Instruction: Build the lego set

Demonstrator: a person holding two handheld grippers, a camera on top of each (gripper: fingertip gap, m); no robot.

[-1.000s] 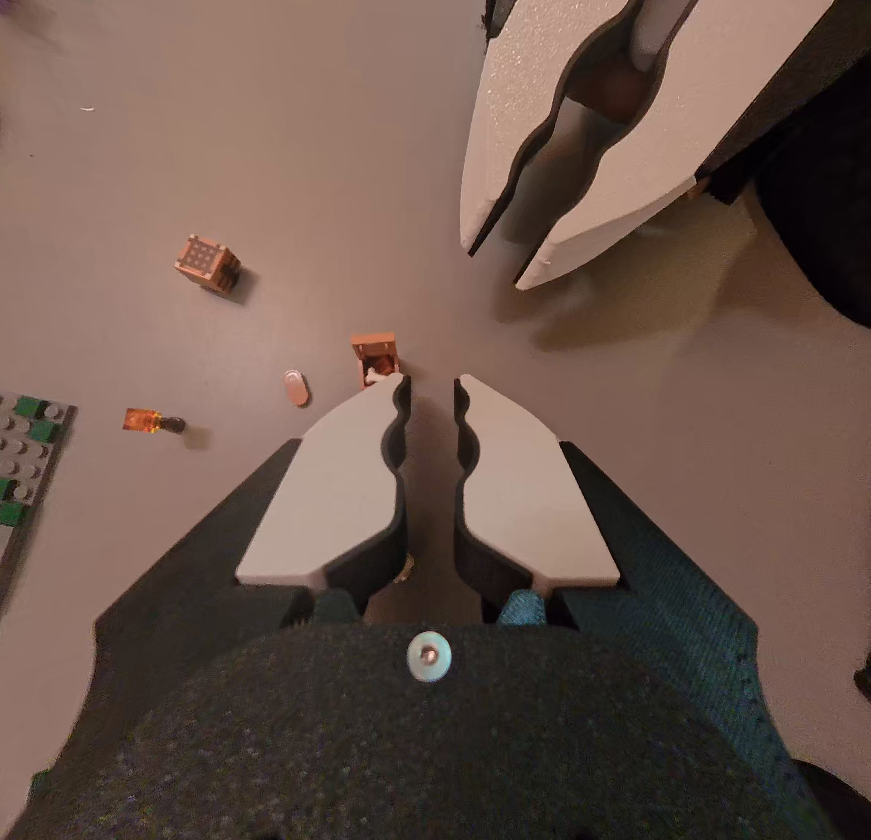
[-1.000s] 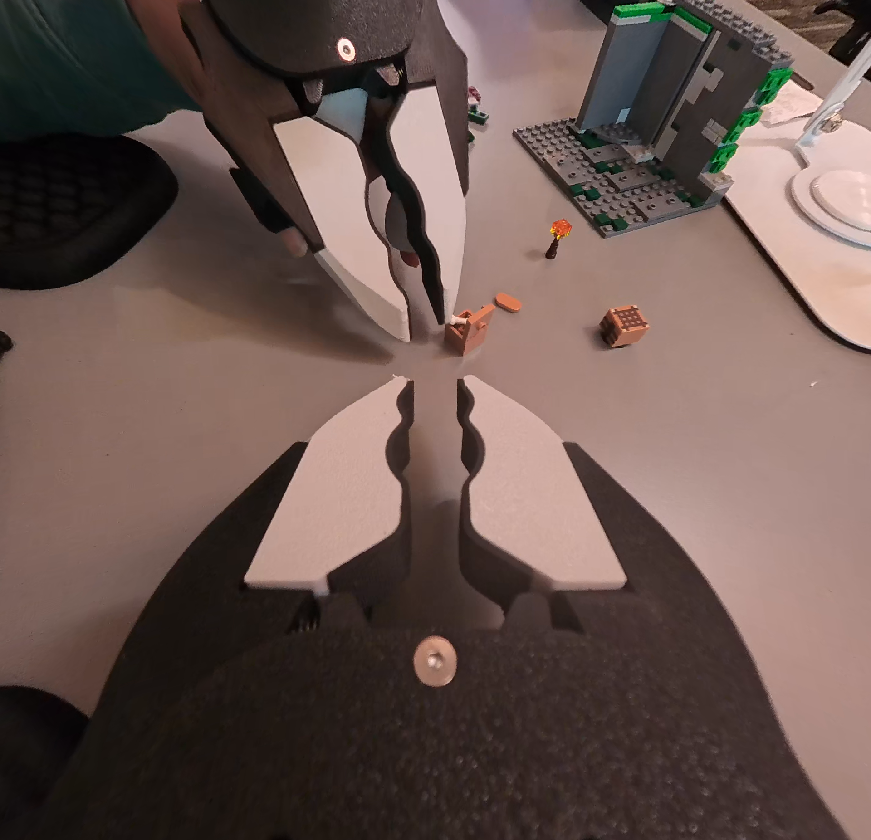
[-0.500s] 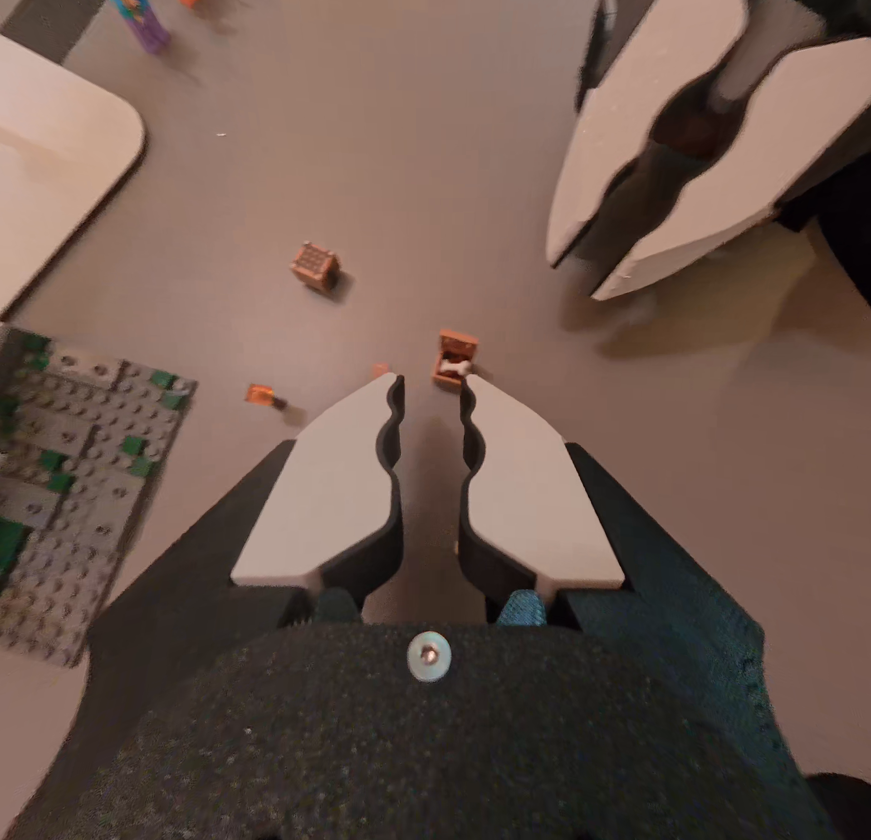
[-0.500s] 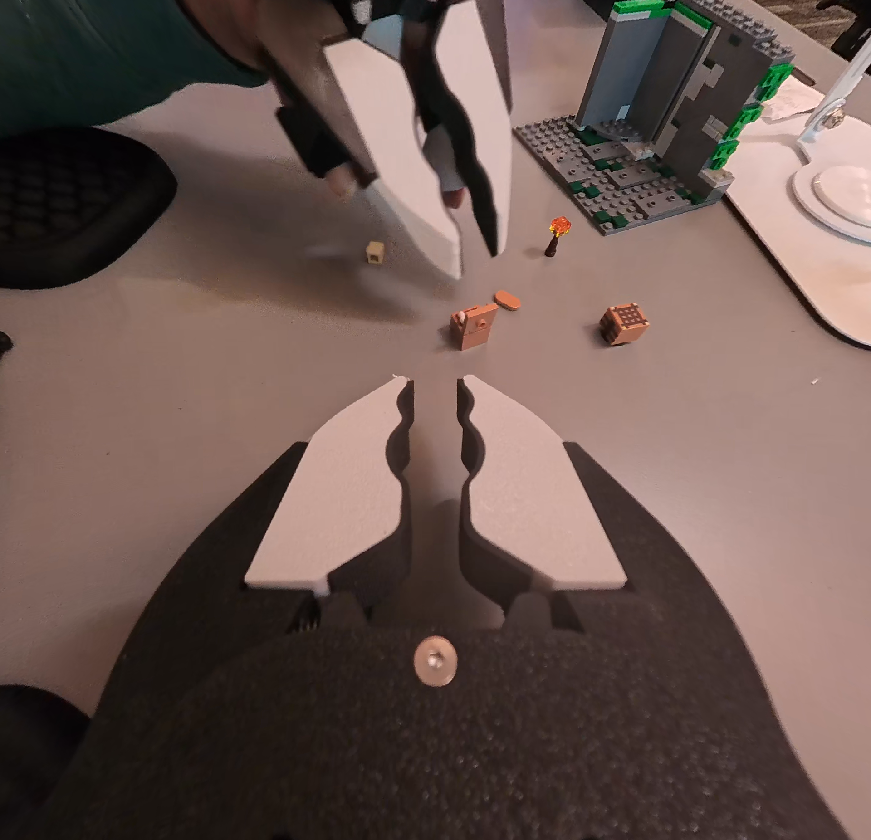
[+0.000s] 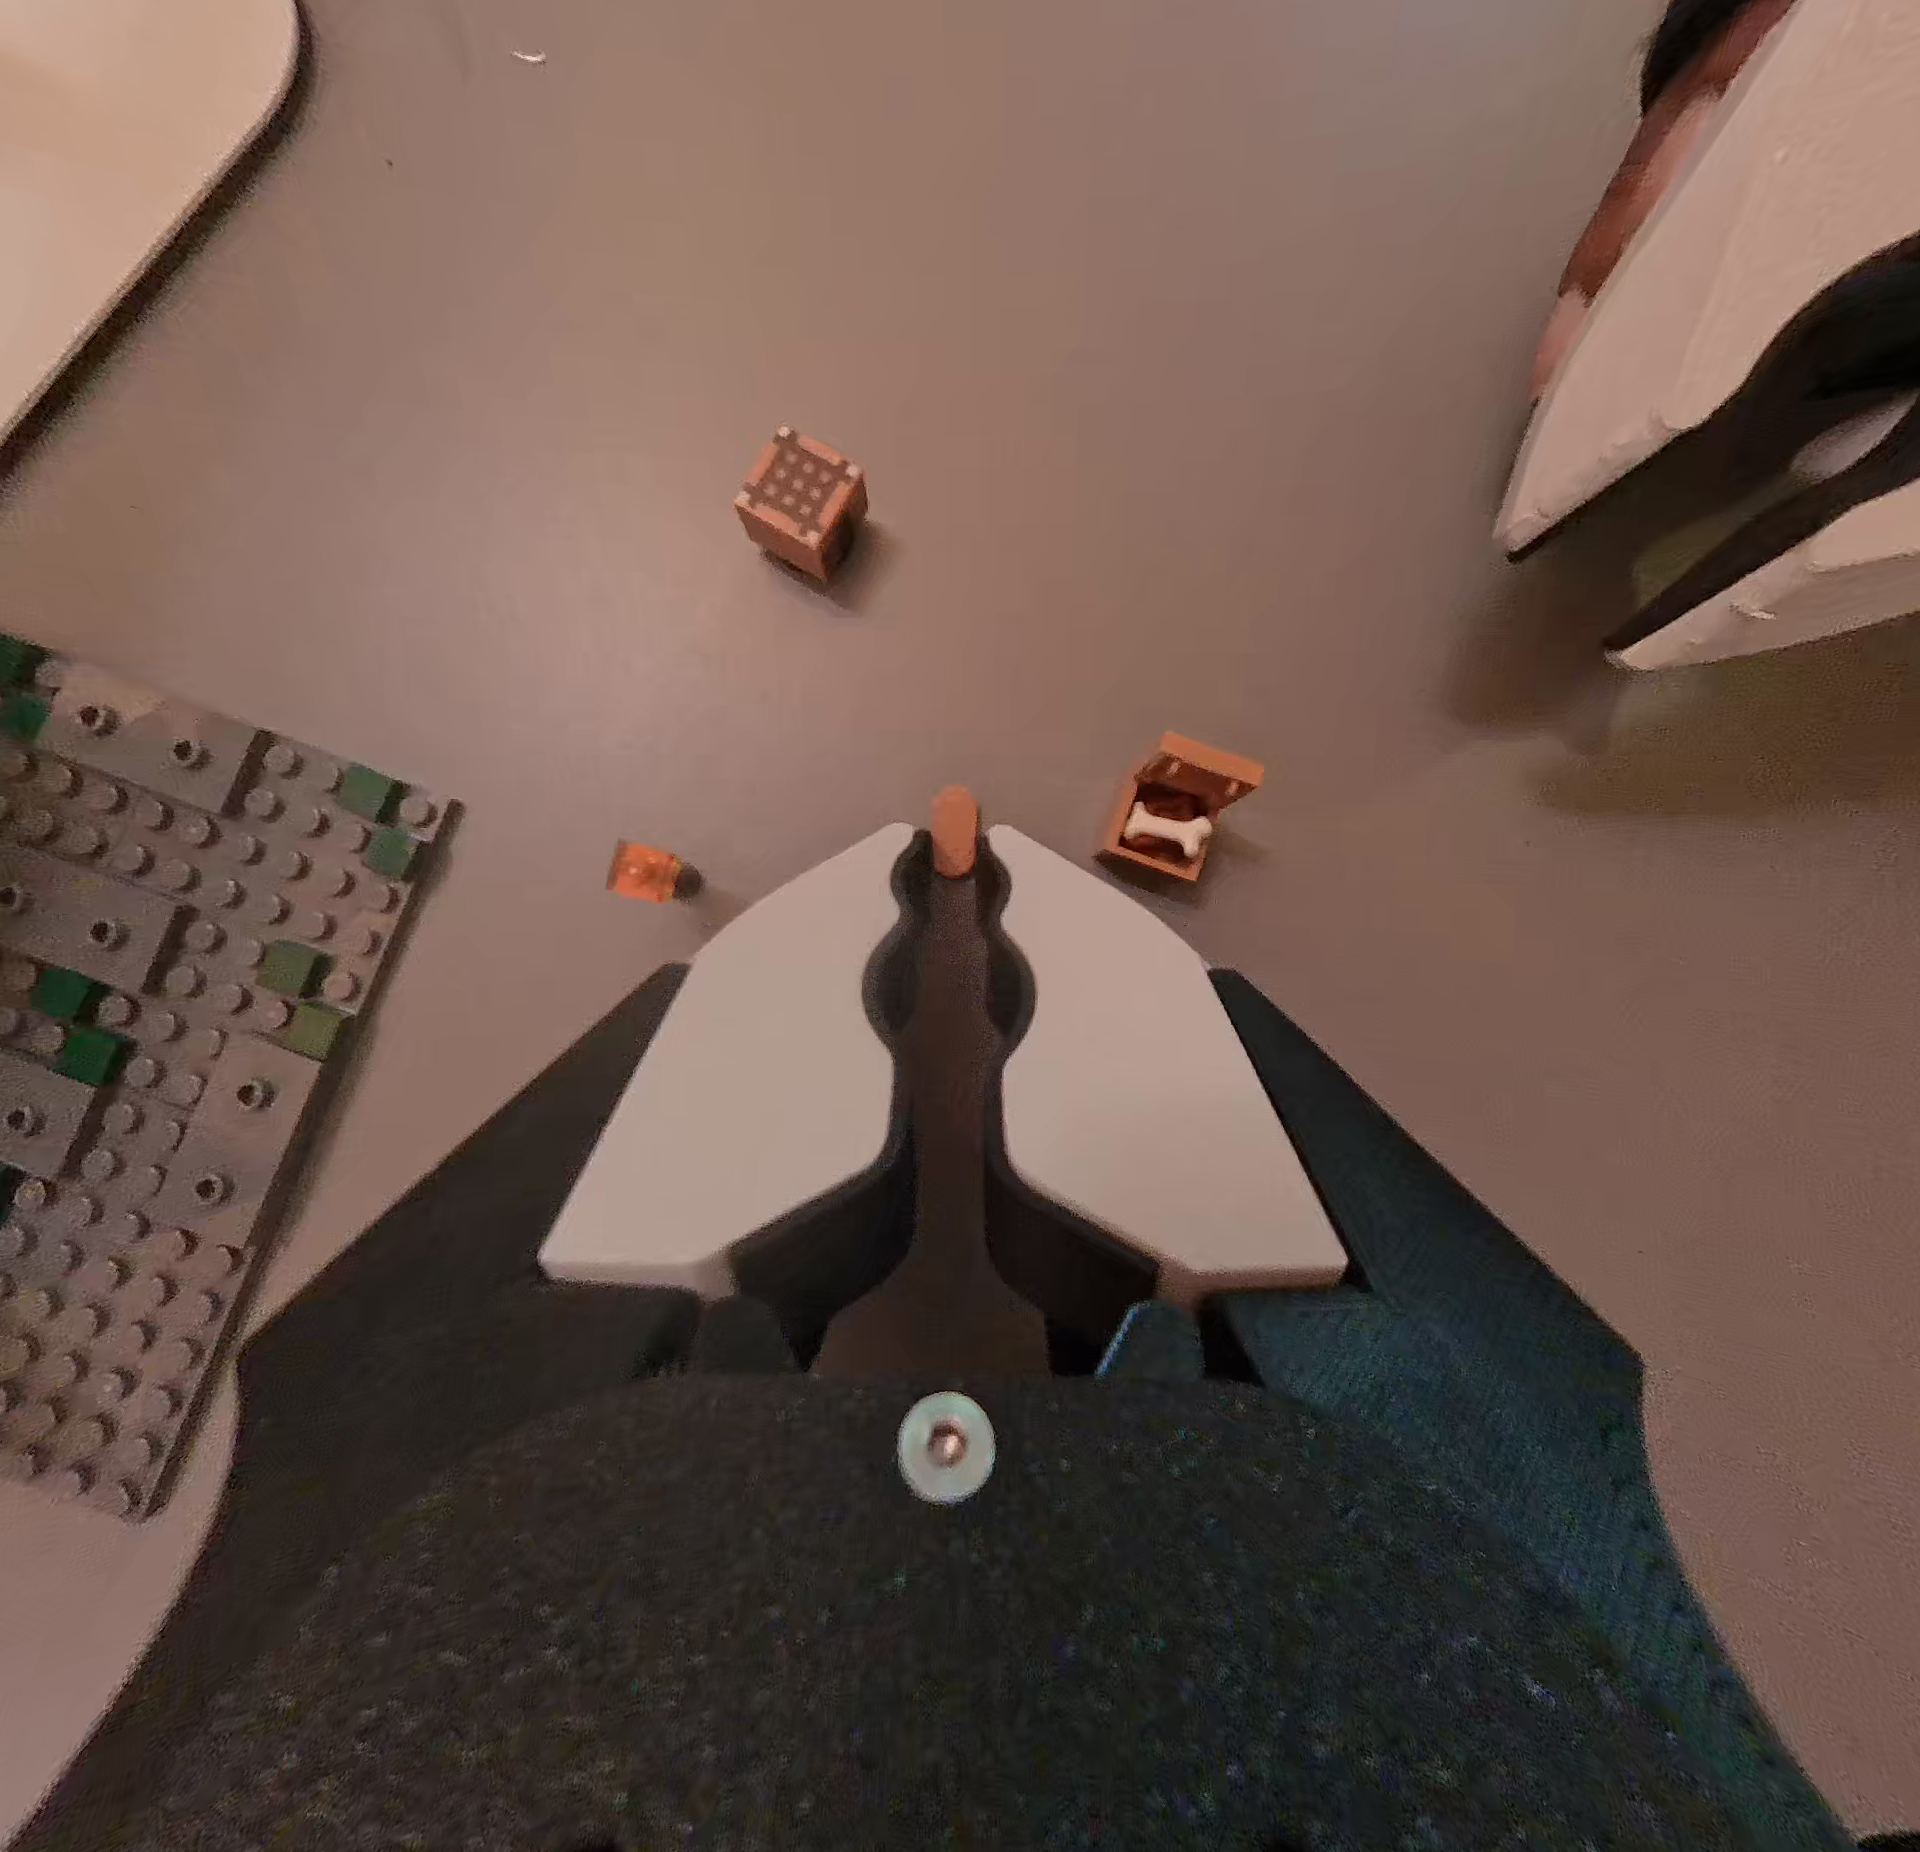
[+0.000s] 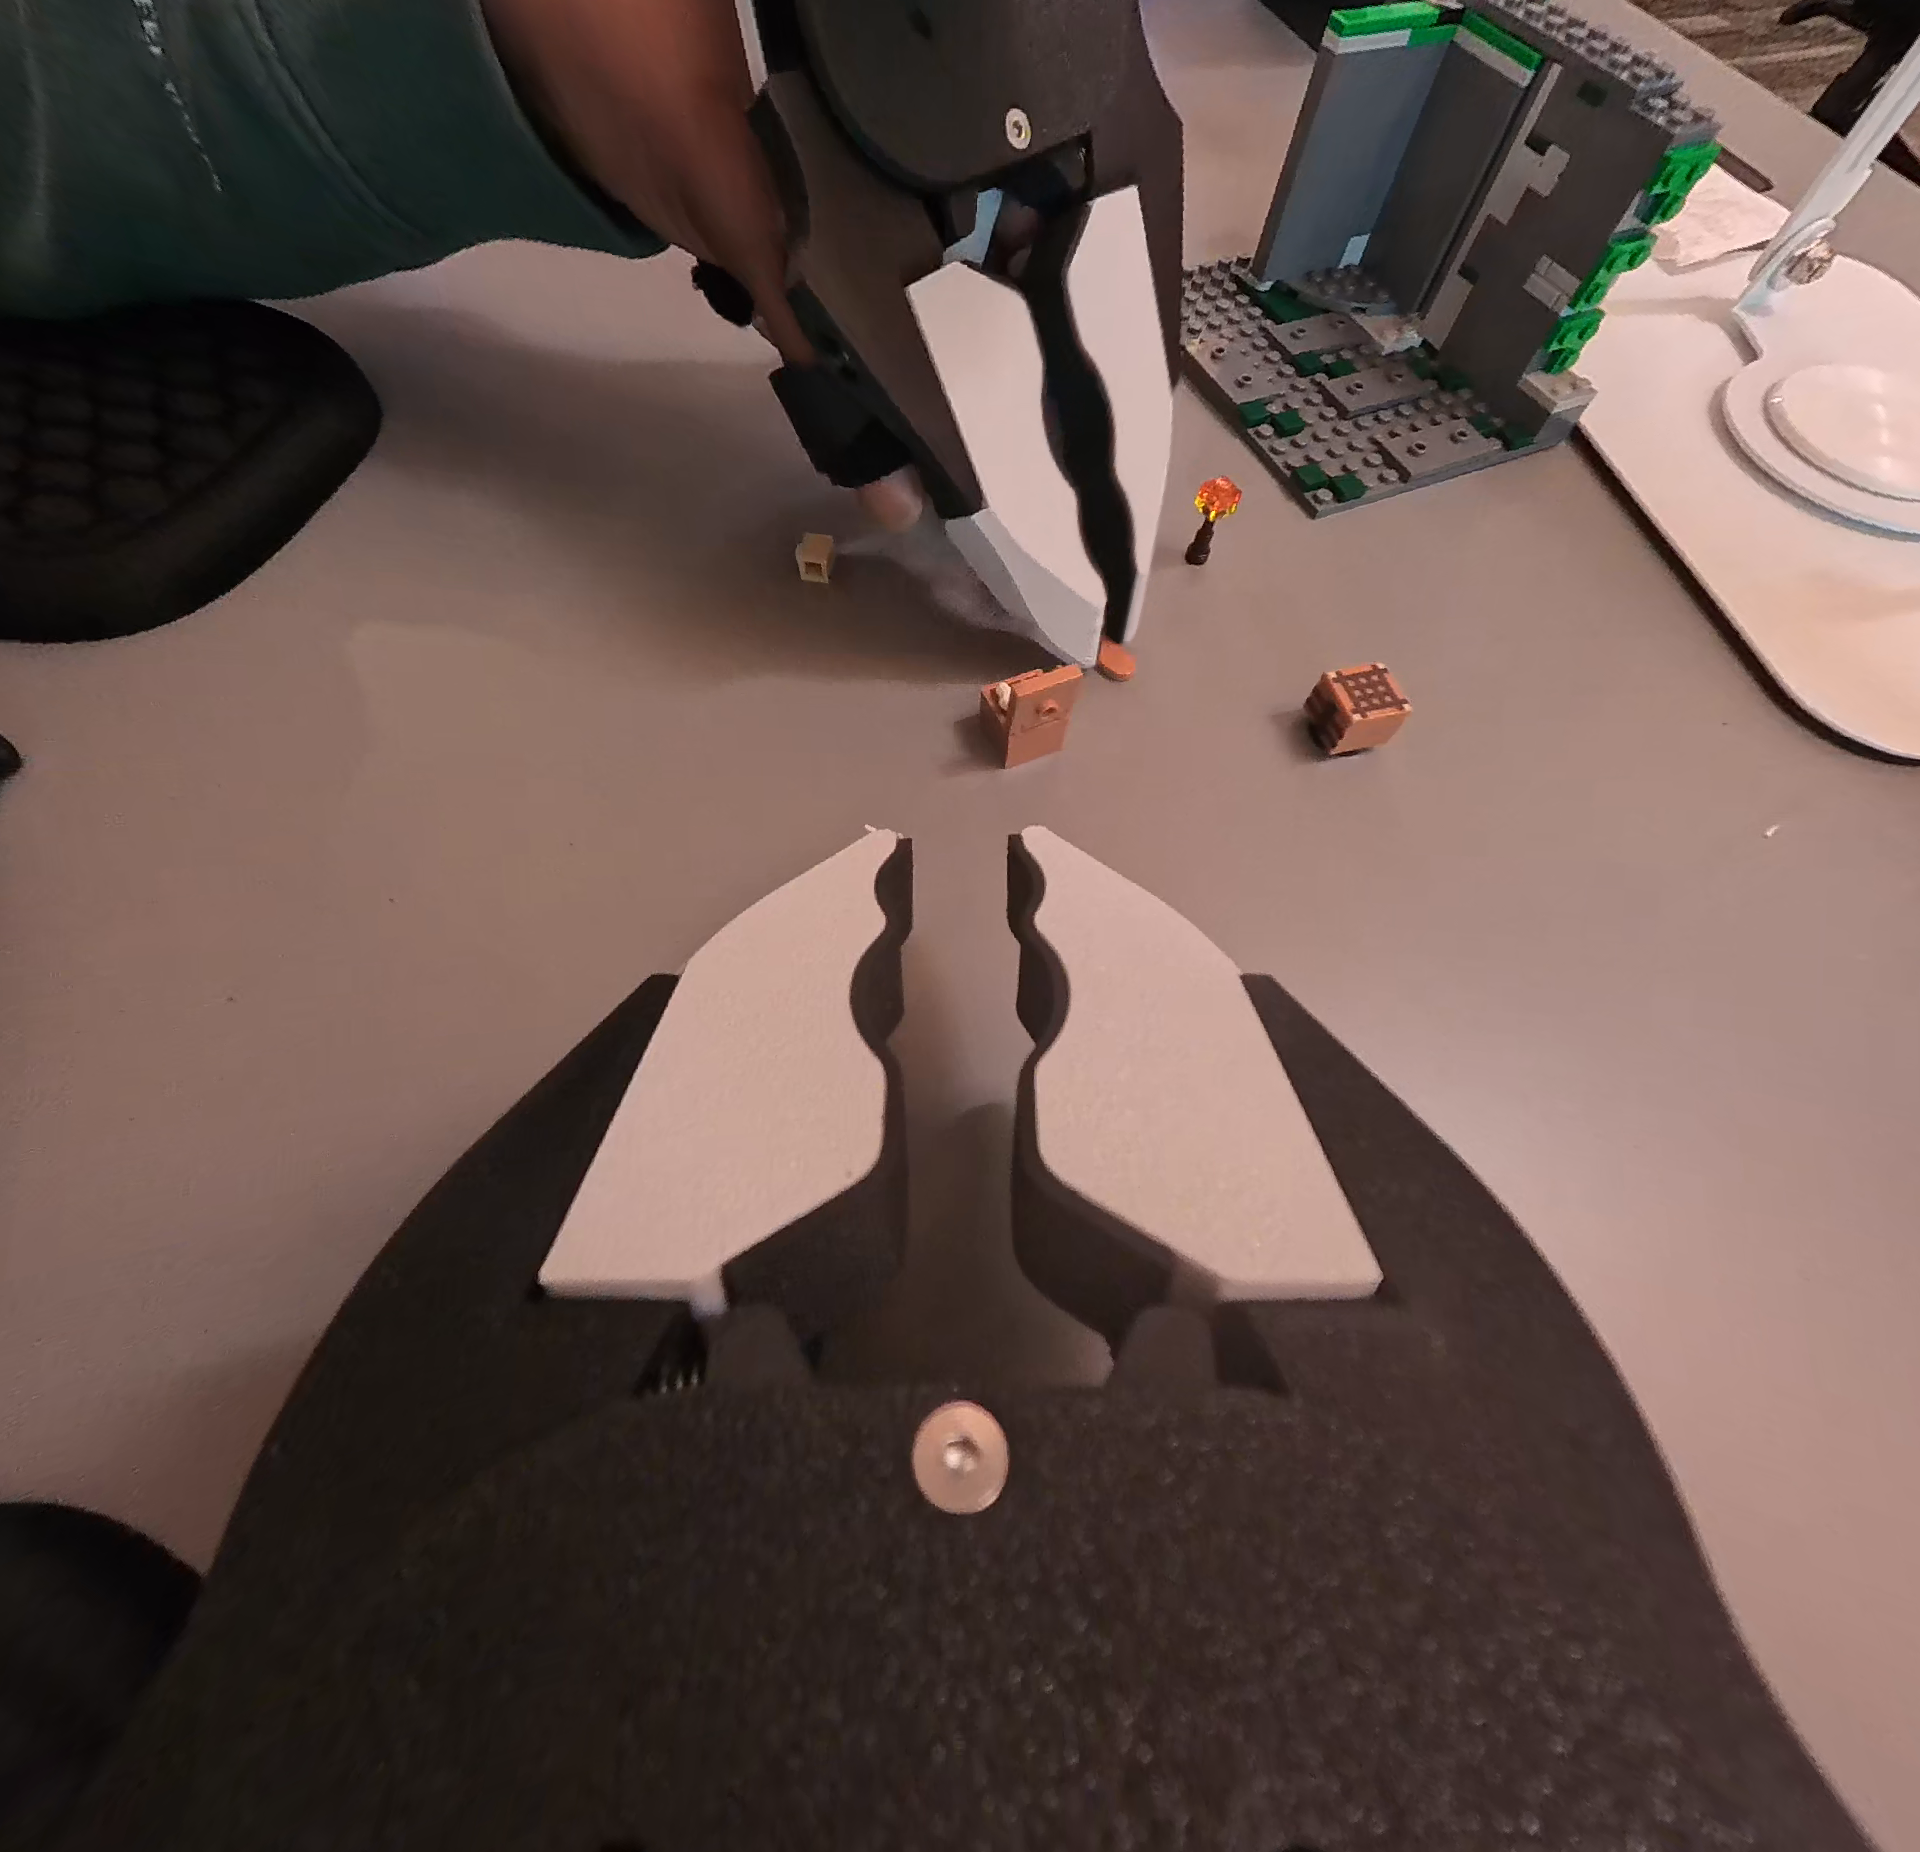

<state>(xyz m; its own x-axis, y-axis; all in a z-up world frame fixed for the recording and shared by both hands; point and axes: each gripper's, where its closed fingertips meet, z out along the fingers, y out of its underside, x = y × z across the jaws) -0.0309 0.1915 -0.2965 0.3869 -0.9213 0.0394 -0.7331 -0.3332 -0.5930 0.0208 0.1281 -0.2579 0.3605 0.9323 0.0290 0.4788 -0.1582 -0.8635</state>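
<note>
the small brown oval piece sits pinched at the very tips of my left gripper, down against the grey table. in the left wrist view its long axis runs straight out along my fingers, rounded end pointing away from me; about half of it shows beyond the tips. i judge it light, rigid and smooth, so it could easily squirt out of a tip pinch. i'd want the hold across its narrow width, near the middle, and no extra squeeze. from the right wrist view the left gripper's jaws are together on it, tips touching or almost touching the table.

just beside it lies the little brown chest, lid open, a white bone inside. on the other side stands the orange-flamed torch, near the grey studded baseplate. farther off is the brown grid-topped cube. my right gripper hangs back with its jaws apart, holding nothing. a tan piece lies behind the left gripper.
</note>
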